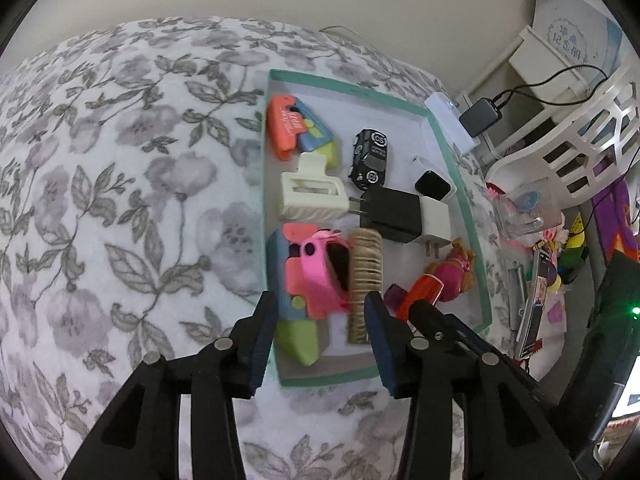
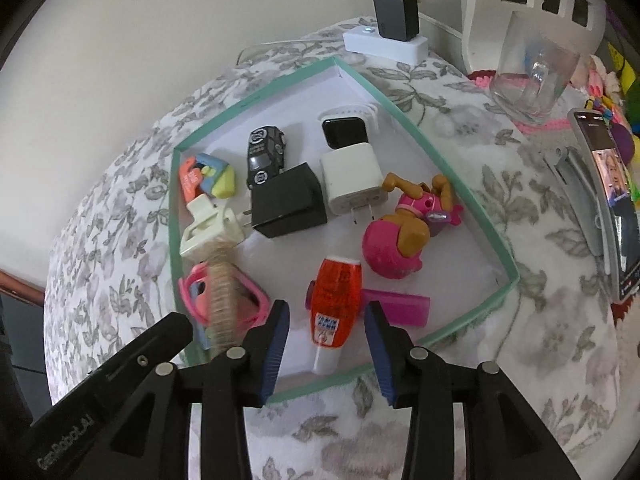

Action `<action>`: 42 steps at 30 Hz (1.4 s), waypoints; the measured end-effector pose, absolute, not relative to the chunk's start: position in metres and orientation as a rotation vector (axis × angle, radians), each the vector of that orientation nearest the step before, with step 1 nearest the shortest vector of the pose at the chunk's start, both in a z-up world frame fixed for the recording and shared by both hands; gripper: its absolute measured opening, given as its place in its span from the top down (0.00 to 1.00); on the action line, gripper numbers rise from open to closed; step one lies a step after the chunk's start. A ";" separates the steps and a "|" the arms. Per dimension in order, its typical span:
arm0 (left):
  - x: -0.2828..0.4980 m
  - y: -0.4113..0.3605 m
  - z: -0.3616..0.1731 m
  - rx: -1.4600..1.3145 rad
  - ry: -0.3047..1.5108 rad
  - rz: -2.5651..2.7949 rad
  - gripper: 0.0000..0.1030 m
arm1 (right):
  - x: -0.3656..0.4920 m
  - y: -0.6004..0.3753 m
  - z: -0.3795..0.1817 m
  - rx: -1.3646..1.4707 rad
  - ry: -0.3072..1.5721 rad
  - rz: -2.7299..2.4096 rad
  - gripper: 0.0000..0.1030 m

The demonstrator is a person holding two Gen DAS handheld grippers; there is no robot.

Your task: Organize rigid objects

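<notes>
Both tools angled steeply down over a shallow green-rimmed tray [image 2: 460, 168] lying on a floral-covered bed [image 1: 120, 200]. Left tool [image 1: 320, 336] poised above the tray's near edge, blue pads parted and pressing on nothing, with a pink toy [image 1: 320, 276] and a blurred tan comb [image 1: 364, 276] below the gap. Right tool [image 2: 326, 340] likewise released, jaws spread either side of an orange-red bottle [image 2: 336, 300] lying on the tray floor by the near edge, pads clear of it. Beside that bottle, a magenta block [image 2: 404, 308] toward the tray's right corner. Further in: a pink-helmeted dog figure [image 2: 400, 240] by the right rim, a white charger [image 2: 352, 180] and black charger [image 2: 286, 204] side by side at centre, a black toy car [image 2: 266, 152] and a watch with a dark screen [image 2: 344, 132] nearer the far edge, a cream hair clip [image 2: 208, 228] and a coloured block toy [image 2: 208, 176] along the left rim. Off the tray, by the bed's far right corner, a clear glass [image 2: 536, 68].
</notes>
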State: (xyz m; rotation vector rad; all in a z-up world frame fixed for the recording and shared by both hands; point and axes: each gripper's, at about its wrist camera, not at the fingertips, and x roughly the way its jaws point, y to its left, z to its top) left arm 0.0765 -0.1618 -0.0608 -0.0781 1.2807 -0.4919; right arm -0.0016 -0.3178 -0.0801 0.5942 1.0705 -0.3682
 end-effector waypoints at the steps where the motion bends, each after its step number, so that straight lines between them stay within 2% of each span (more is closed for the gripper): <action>1: 0.075 -0.158 -0.060 -0.085 1.279 -0.488 0.55 | -0.003 -0.316 -0.077 0.592 1.068 -0.365 0.58; 6: 0.068 -0.140 -0.054 -0.058 1.239 -0.427 0.52 | -0.008 -0.300 -0.066 0.576 1.056 -0.348 0.58; 8: 0.065 -0.131 -0.051 -0.013 1.212 -0.372 0.41 | -0.009 -0.291 -0.061 0.562 1.053 -0.335 0.53; 11: 0.060 -0.119 -0.049 0.084 1.171 -0.275 0.32 | -0.010 -0.277 -0.056 0.542 1.043 -0.316 0.44; 16: 0.056 -0.095 -0.048 0.101 1.160 -0.188 0.19 | -0.016 -0.256 -0.049 0.505 1.025 -0.295 0.36; 31: 0.046 -0.058 -0.027 0.144 1.092 -0.094 0.19 | -0.027 -0.231 -0.049 0.449 0.999 -0.262 0.19; 38: 0.040 -0.059 -0.019 0.192 1.072 -0.101 0.19 | -0.030 -0.230 -0.043 0.448 0.963 -0.253 0.16; 42: 0.037 -0.057 -0.017 0.204 1.066 -0.101 0.19 | -0.032 -0.229 -0.041 0.444 0.951 -0.252 0.07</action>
